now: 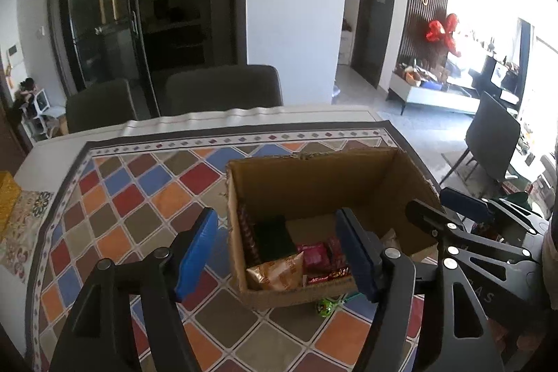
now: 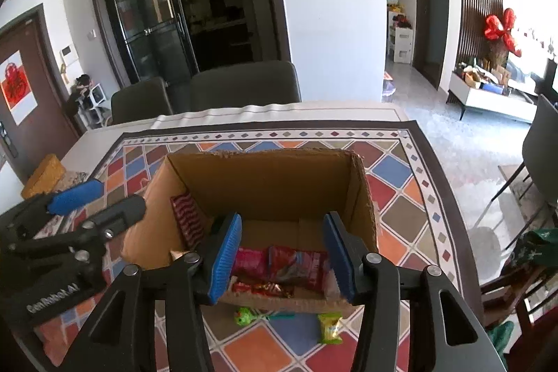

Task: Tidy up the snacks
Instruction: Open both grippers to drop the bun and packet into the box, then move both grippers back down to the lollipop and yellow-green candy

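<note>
Just in front of the box (image 2: 265, 197), a green lollipop (image 2: 244, 316) and green packet (image 2: 329, 326) lie on the mat (image 2: 394, 169): light, crinkly, best pinched mid-body. My right gripper (image 2: 282, 262) and left gripper (image 1: 279, 258) hang half-open, empty.

Each gripper (image 1: 277, 253) (image 2: 284, 255) has black linkage arms, silver pivot screws, ribbed blue pads and white lettering.

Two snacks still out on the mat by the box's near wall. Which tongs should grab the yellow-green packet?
Right, probably. The right tongs stand open and empty, with the yellow-green packet just below their right pad. The left tongs are also open, but their view shows only the green lollipop.
</note>
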`<state>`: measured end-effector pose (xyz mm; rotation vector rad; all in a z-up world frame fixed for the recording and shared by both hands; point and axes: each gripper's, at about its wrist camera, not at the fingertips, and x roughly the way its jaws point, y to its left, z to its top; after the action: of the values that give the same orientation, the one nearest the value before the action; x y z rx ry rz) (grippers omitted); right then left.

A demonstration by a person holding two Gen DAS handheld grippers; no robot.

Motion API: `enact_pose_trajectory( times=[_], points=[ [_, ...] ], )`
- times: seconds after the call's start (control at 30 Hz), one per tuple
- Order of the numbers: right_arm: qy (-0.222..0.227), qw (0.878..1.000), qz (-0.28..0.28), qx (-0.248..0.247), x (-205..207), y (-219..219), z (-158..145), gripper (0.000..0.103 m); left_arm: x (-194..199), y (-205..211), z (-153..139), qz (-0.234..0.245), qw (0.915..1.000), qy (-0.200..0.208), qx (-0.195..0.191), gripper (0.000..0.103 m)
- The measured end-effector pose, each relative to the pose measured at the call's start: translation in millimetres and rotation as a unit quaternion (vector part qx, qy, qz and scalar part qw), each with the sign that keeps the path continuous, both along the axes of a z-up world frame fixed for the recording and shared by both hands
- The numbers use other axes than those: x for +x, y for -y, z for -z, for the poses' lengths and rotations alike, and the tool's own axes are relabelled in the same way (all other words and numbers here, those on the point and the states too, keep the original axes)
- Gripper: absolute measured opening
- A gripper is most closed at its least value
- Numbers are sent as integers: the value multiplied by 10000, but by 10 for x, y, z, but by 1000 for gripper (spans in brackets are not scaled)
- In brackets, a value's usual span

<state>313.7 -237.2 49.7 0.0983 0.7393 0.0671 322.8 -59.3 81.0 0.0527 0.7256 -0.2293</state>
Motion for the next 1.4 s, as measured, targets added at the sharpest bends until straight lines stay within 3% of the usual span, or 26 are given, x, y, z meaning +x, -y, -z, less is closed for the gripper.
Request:
enact_pose_trajectory(
  times=[0.4,0.7,1.0,1.4],
  points=[
    [433,9988,43,-202,-559,-33,-32,51,-600,-72,92,-61,9993,301,-191,73],
    [268,9994,27,-227,-837,-1,299,51,-834,37,460,98,9999,69,-90,73],
    [-126,9997,167,-116,-907,109,744,51,-786,161,997,356,9984,-415,-167,73],
    [-440,9985,226,-247,-776,161,1180,51,-568,314,1460,537,9968,-586,-124,72]
  ],
)
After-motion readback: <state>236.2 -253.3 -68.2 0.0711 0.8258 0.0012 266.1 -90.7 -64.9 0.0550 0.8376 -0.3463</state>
